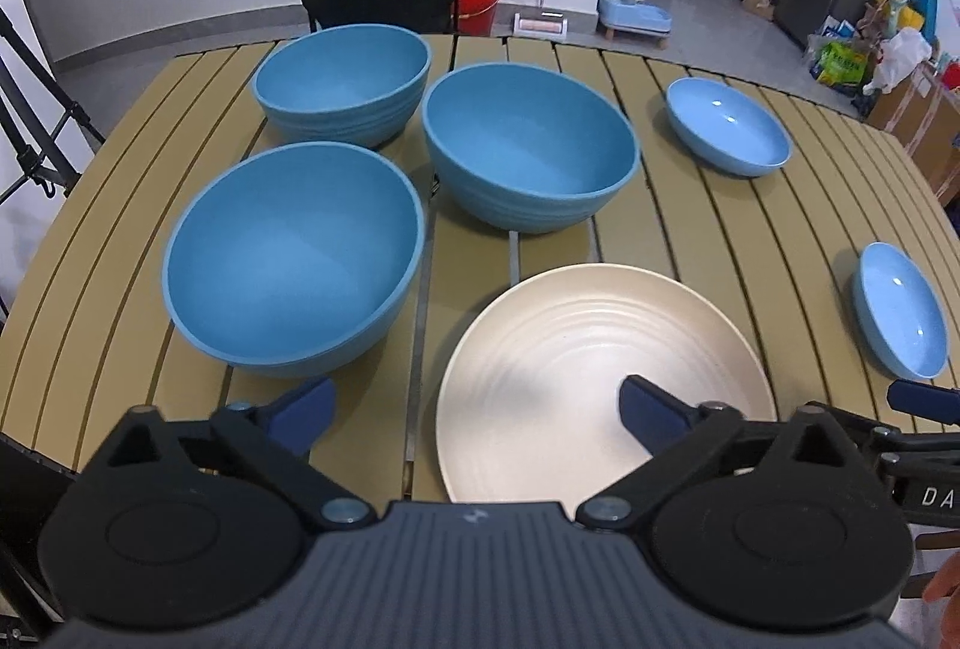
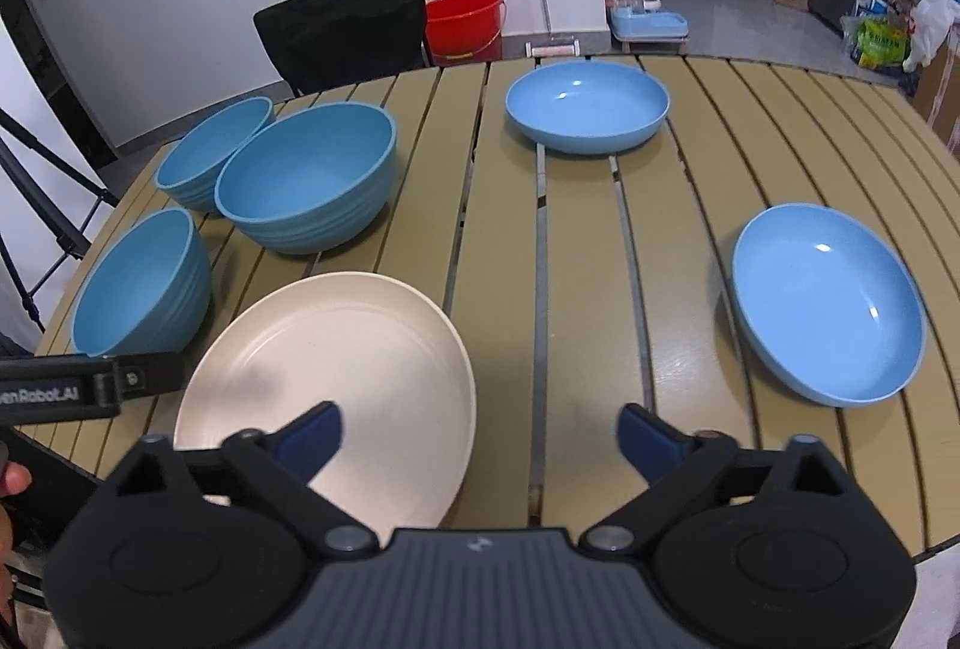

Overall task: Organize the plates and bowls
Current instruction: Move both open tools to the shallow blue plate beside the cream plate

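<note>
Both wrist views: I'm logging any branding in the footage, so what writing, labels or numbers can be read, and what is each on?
"enRobot.AI", start cut off: on the left claw's black body, at the right wrist view's left edge.
"DA", rest cut off: on the right claw's black body, at the left wrist view's right edge.
Small white logo mark on each gripper's ribbed housing: not letters.
Green bag on the floor: print too small to read.
Bowls and plates: none.

The deep blue bowls [image 1: 294,253] look matt, the shallow blue plates [image 2: 825,301] glossy, the cream plate [image 1: 600,379] faintly ridged
</note>
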### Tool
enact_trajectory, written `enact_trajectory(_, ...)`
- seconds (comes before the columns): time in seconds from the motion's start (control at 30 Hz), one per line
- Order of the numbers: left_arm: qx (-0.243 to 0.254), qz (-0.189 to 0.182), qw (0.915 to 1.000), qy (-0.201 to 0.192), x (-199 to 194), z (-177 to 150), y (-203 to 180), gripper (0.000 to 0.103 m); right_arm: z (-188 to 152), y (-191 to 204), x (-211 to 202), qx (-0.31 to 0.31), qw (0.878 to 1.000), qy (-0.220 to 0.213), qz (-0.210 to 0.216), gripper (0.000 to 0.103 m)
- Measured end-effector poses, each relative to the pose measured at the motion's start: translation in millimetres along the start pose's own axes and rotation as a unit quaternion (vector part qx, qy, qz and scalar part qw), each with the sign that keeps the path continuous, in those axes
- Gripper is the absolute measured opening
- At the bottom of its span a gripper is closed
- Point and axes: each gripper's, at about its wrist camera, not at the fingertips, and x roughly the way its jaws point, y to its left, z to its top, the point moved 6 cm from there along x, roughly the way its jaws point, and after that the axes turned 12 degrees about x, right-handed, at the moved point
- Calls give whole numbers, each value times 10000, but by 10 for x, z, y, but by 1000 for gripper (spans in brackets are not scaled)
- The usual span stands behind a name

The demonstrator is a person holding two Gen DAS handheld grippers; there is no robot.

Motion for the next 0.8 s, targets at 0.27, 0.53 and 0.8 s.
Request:
enact_trajectory(0.27,-73,-31,9999,-105,-155,-34,-20,103,-37,-43,-178,-75,9997,-129,-189,103)
enact_trajectory(0.53,-73,-55,9998,-174,-257,-68,-35,103,-92,-90,-341,-66,9993,-245,-260,103)
enact_trajectory(0.8,-21,-95,9997,-214,-326,-91,-124,103,-109,-198,-482,-56,9987,-352,-374,103)
